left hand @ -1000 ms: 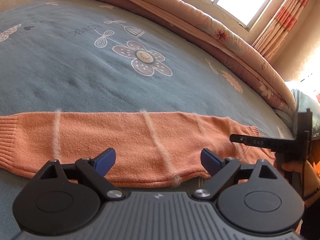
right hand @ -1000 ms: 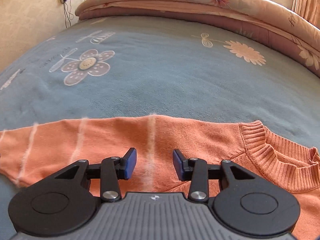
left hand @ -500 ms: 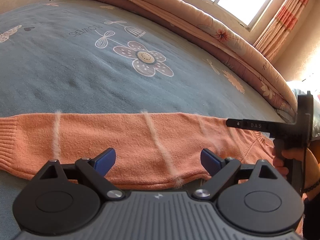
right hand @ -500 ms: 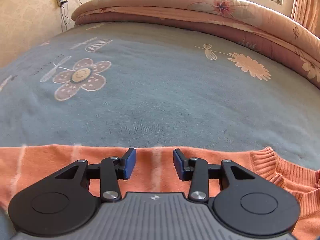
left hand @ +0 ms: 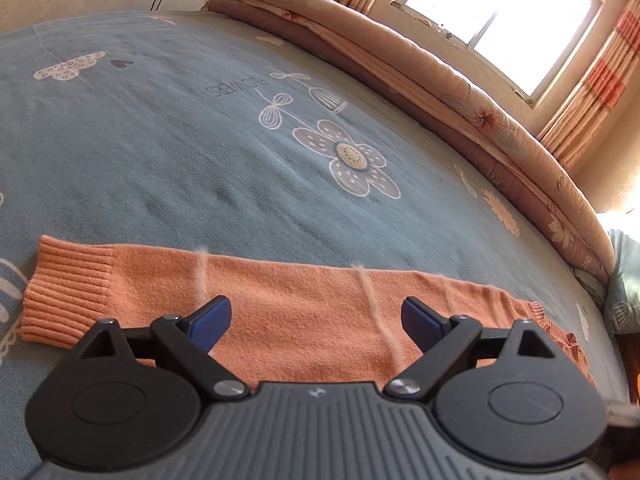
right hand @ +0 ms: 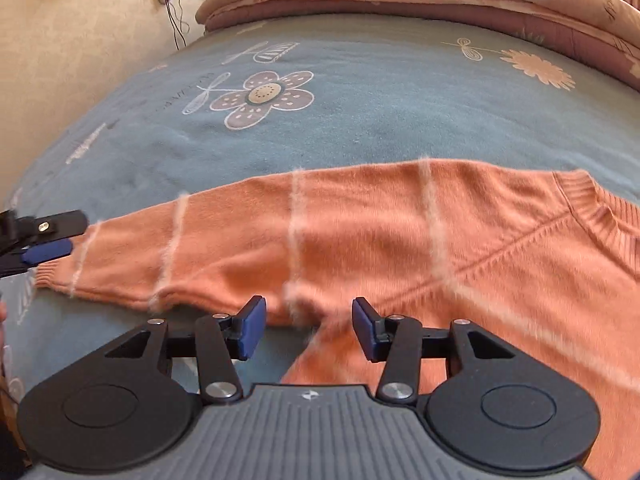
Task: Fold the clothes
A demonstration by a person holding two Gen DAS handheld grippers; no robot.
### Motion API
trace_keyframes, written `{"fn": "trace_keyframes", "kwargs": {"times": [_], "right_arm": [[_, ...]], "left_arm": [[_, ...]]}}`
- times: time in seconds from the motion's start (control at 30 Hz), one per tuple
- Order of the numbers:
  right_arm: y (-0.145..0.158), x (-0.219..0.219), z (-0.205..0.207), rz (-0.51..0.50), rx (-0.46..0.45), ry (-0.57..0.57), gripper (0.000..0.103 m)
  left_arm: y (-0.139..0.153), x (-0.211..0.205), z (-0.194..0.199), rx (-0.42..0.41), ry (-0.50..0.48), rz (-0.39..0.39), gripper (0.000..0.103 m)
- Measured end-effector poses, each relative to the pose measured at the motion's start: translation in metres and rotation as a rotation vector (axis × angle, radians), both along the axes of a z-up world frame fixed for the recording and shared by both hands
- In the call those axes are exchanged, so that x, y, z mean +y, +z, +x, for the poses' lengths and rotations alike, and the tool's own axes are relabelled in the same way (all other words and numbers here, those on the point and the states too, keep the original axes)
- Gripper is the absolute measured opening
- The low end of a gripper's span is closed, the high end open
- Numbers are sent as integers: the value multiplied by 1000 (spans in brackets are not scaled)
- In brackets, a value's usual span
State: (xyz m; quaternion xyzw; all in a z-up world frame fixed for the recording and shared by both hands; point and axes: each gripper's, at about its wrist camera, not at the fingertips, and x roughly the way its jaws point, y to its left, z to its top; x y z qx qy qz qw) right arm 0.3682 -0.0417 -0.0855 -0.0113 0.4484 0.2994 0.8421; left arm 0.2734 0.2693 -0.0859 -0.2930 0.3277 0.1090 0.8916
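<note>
A: What do we record nearest the left gripper [left hand: 316, 320]?

B: Its jaws stand spread wide, with nothing between the blue pads [left hand: 210, 322]. Directly beyond them the orange sweater [left hand: 304, 320] lies flat on the blue-grey bed cover [left hand: 160, 152]. We see one sleeve stretched across the view, its ribbed cuff [left hand: 68, 288] at the left end, and pale fuzzy stripes crossing the knit.

A: And the right gripper [right hand: 308, 328]?

B: Its jaws are parted about halfway and have just been opening. No pad presses on fabric. The gap sits over the point where the sleeve's lower edge meets the body of the sweater. The ribbed collar [right hand: 600, 216] lies to the right. At the far left edge of this view we note the left gripper's fingers beside the cuff.

A: What lies farther out?

B: On the bed cover we log a printed flower [left hand: 356, 164] and the word FLOWERS. Behind it a folded peach quilt [left hand: 460, 92] runs along the far side of the bed. Beyond that we see a bright window [left hand: 504, 20], striped curtains [left hand: 596, 84], and cables [right hand: 172, 8] hanging on the wall.
</note>
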Motion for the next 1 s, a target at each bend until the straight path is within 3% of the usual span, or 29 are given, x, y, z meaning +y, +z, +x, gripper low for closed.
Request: {"fn": "trace_keyframes", "kwargs": {"times": [0.1, 0.27, 0.37, 0.47, 0.63, 0.7, 0.87, 1.0], "right_arm": [[-4, -29, -39, 39, -14, -57, 58], [-14, -66, -98, 80, -51, -129, 58], [-17, -87, -133, 138, -70, -135, 63], [-20, -108, -155, 165, -70, -127, 63], [-22, -136, -161, 232, -56, -151, 64], [-24, -143, -160, 254, -57, -150, 65], [-29, -148, -157, 236, -78, -135, 65], [-31, -151, -155, 227, -99, -120, 65]], "left_arm": [[-1, -2, 0, -23, -10, -49, 92], [-12, -20, 4, -3, -70, -54, 92], [-16, -21, -5, 31, -36, -77, 92], [-18, -18, -37, -18, 14, -123, 92], [-45, 1, -70, -29, 122, -266, 91], [-51, 7, -73, -76, 163, -308, 91], [-63, 17, -61, -184, 249, -334, 91], [-65, 23, -51, -223, 289, -325, 92]]}}
